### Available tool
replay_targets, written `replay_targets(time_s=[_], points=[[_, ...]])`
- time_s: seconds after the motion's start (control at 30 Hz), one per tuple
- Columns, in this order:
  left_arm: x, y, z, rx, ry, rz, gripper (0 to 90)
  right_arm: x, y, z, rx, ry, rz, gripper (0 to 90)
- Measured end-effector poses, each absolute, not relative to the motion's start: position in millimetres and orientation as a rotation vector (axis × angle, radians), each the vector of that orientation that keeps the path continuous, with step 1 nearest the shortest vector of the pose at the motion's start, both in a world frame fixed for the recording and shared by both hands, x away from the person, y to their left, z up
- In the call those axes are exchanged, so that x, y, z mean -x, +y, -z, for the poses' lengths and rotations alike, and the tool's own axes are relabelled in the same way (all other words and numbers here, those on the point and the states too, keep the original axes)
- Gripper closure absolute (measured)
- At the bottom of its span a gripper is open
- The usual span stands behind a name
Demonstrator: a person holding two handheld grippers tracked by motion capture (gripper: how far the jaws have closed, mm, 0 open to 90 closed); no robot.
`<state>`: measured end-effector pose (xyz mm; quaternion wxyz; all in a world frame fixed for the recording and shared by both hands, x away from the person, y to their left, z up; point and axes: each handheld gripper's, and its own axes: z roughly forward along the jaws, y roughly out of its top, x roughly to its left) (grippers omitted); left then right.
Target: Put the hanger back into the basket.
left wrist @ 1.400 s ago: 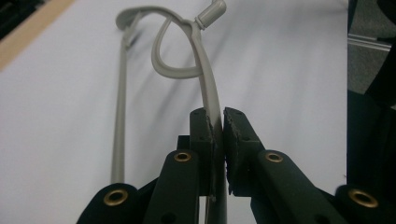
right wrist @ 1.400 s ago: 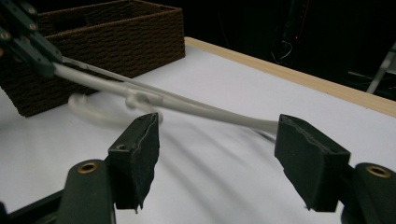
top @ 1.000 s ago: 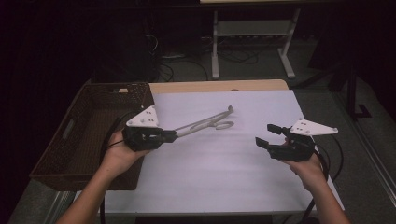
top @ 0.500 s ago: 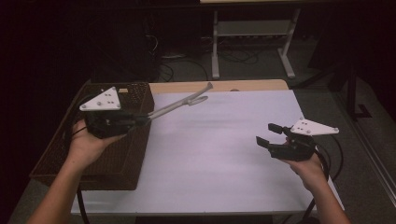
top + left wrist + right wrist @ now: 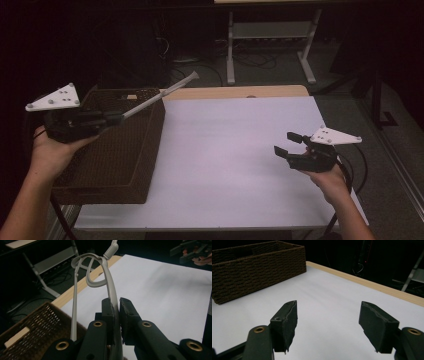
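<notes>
1. Clamped between the jaws of the left gripper is one arm of a pair of grey tongs; in the left gripper view the second arm is seen running free beside the jaws, and both arms are joined in a loop at the far end.
2. Widely parted jaws are shown by the right gripper, and nothing is held between them; only bare white table is seen in the gap.
3. In the high view the left gripper is held raised at about 9 o'clock, over the brown woven basket, and the tongs are pointed from it toward 2 o'clock, beyond the basket's far corner.
4. The right gripper is held at about 4 o'clock over the white tabletop, well apart from the tongs and the basket, its jaws pointed toward 10 o'clock.
5. The basket is set at the table's 9 o'clock edge; a light wooden strip is seen along the 12 o'clock edge.
6. Each gripper is gripped from below by a hand, with forearms entering from 6 o'clock.
</notes>
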<state>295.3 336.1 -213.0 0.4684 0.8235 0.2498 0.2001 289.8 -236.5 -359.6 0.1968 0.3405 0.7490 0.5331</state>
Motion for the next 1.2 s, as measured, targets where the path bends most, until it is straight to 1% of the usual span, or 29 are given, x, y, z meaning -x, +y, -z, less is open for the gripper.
replay_targets(time_s=[0.3, 0.6, 0.8, 1.07, 1.2], points=[[-287, 368, 216, -2.018, 0.688, -0.529, 83.6, -289, -236, 359, -0.956, 2.095, -1.501, 30.3], [-280, 391, 225, -2.013, 0.759, -0.538, 83.6, -289, -235, 358, -0.946, 2.096, -1.499, 30.3], [-278, 402, 232, -2.016, 0.798, -0.53, 83.6, -290, -234, 358, -0.951, 2.095, -1.492, 30.3], [-272, 417, 235, -2.003, 0.834, -0.55, 83.6, -290, -234, 359, -0.957, 2.104, -1.482, 30.4], [-269, 423, 239, -2.009, 0.848, -0.533, 83.5, -291, -233, 360, -0.959, 2.107, -1.481, 30.4]])
